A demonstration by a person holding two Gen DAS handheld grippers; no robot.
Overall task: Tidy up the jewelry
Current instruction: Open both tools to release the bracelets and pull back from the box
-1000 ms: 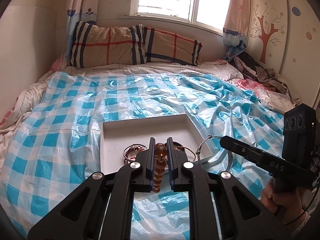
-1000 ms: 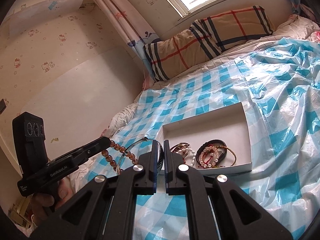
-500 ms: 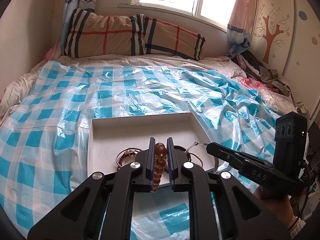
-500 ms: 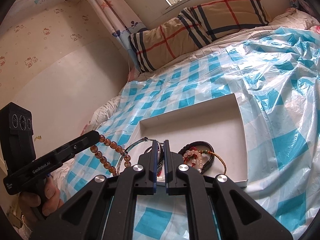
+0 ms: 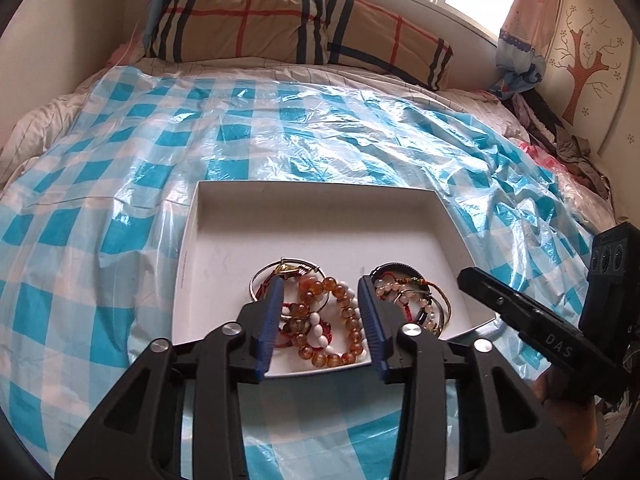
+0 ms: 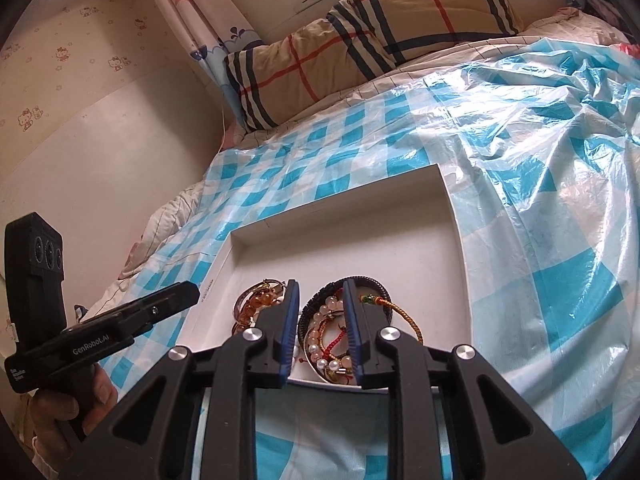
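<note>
We see the left gripper [image 5: 320,304] fingers opening, nothing pinched; the amber beads [image 5: 344,320] lie in the tray [image 5: 320,208] between them. The right gripper [image 6: 320,304] fingers are opening too, narrow gap, empty, with the bracelet pile [image 6: 336,336] in the tray just beneath them, on the bed [image 5: 120,200].

Tray [image 5: 224,216] near rim hidden behind left gripper [image 5: 320,320] fingers at 6 o'clock. Bracelet pile [image 6: 332,336] tangled, strand count unclear; part hidden behind right gripper [image 6: 320,320] pads. Right gripper's silver bangle not identifiable, whether dropped unclear. Clothes heap [image 5: 560,136] at 3 o'clock cut by frame edge. Hand [image 6: 68,408] cut at 8 o'clock.
</note>
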